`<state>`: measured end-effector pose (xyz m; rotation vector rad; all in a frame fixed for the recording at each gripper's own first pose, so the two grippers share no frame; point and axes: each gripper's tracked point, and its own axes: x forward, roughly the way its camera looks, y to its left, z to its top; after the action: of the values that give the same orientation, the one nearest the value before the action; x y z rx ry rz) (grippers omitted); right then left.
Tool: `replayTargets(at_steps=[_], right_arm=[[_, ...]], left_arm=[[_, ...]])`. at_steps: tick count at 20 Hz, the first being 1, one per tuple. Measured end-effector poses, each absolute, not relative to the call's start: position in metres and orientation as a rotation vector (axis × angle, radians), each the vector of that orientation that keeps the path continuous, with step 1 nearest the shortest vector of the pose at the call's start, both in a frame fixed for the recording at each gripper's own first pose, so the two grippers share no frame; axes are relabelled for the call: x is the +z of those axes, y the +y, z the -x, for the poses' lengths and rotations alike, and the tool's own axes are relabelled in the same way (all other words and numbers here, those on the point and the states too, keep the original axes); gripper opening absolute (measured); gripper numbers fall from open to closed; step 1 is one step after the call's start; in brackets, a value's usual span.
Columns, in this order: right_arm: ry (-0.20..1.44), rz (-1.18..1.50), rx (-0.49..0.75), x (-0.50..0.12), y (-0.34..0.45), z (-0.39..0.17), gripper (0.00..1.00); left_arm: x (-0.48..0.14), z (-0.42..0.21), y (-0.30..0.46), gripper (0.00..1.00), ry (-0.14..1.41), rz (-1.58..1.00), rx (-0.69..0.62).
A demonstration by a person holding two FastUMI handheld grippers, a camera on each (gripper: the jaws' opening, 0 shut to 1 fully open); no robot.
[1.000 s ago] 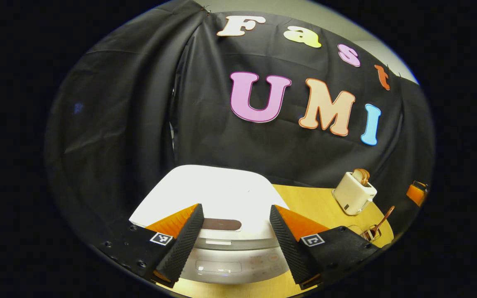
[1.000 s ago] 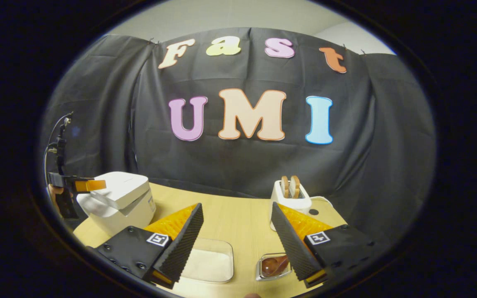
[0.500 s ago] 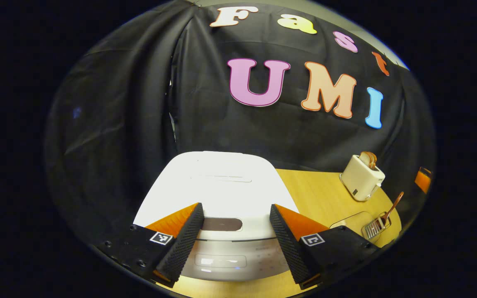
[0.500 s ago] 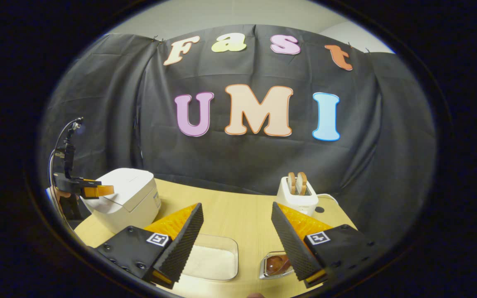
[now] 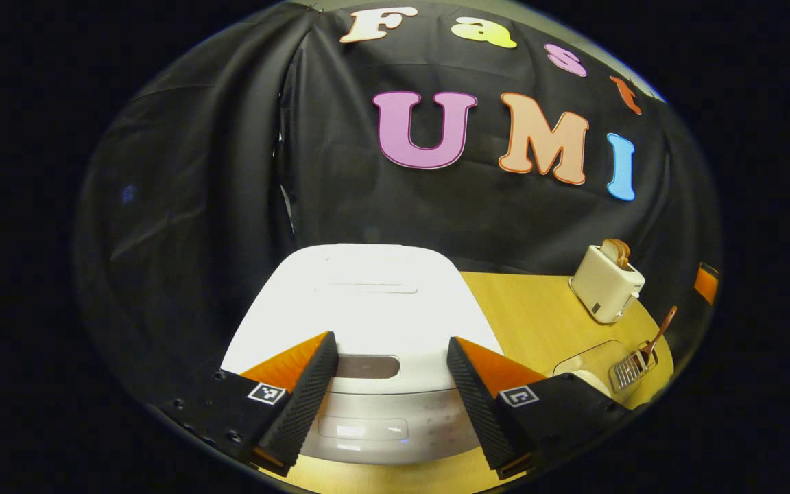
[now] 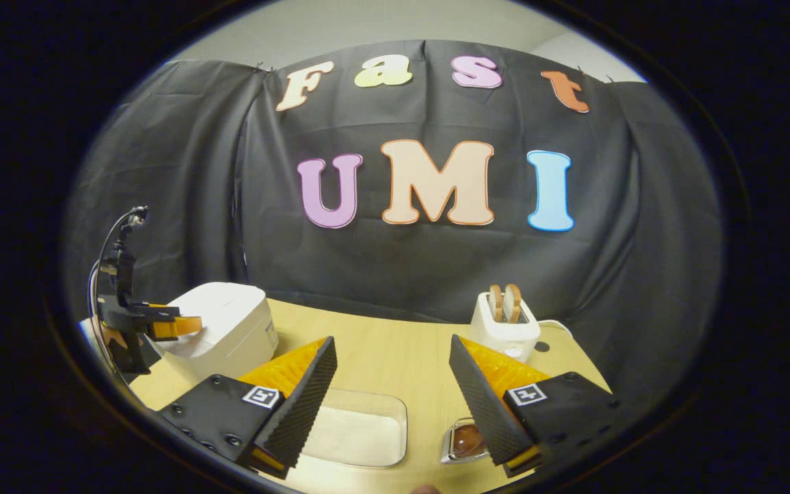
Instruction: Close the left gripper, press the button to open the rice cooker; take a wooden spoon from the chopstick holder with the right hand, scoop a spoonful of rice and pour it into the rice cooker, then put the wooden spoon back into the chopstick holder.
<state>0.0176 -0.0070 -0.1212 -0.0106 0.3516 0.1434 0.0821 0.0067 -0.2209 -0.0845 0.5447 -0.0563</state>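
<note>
Rice cooker (image 5: 374, 302): a white, boxy cooker with rounded corners and its lid down, standing at the left end of the table (image 5: 532, 315). In the right gripper view it shows as a white block (image 6: 230, 329) near the table's left edge.
Button (image 5: 367, 366): a dark, wide, rounded bar at the front edge of the lid, above a paler control panel on the cooker's front.
Left gripper (image 5: 387, 401): fingers wide apart with nothing between them, held just in front of the cooker and above its front edge, the button showing in the gap. In the right gripper view it (image 6: 174, 326) hangs beside the cooker's lid, held by a hand (image 6: 115, 337).
Right gripper (image 6: 391, 405): fingers spread apart, holding nothing, over the near part of the table.
Rice container (image 6: 361, 433): a clear, shallow, rounded box with white rice in it, lying on the table below the right gripper's left finger.
Chopstick holder (image 5: 631, 367): a slotted metal holder just to the right of the rice container, at the table's near right.
Wooden spoon (image 5: 659, 333): brown, standing slanted in the holder, its handle leaning up and to the right. In the right gripper view its brown bowl (image 6: 465, 439) shows inside the holder.
Toaster (image 6: 503, 328): white, with two slices of bread standing in its slots, at the back right of the table.
</note>
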Motion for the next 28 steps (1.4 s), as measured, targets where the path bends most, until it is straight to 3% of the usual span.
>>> replayTargets(at_steps=[7,13,16,19,25,28], right_arm=[[0.306,0.015,0.175,-0.104,0.005,-0.012,1.0],[0.267,-0.004,0.173,-0.09,-0.001,-0.01,1.0],[0.244,-0.003,0.18,-0.082,0.001,-0.01,1.0],[0.246,0.006,0.187,-0.082,0.003,-0.01,1.0],[0.267,0.036,0.193,-0.092,0.005,-0.013,1.0],[0.273,0.029,0.201,-0.095,0.01,-0.019,1.0]], left_arm=[[-0.227,-0.075,0.007,0.97,0.617,0.071,-0.055],[-0.213,-0.079,0.007,0.97,0.514,0.017,-0.04],[-0.169,-0.094,0.007,0.96,0.358,-0.029,-0.048],[-0.167,-0.101,0.009,0.98,0.385,-0.011,-0.052],[-0.23,-0.084,0.01,0.98,0.574,0.024,-0.055],[-0.227,-0.083,0.009,0.98,0.5,0.057,-0.044]])
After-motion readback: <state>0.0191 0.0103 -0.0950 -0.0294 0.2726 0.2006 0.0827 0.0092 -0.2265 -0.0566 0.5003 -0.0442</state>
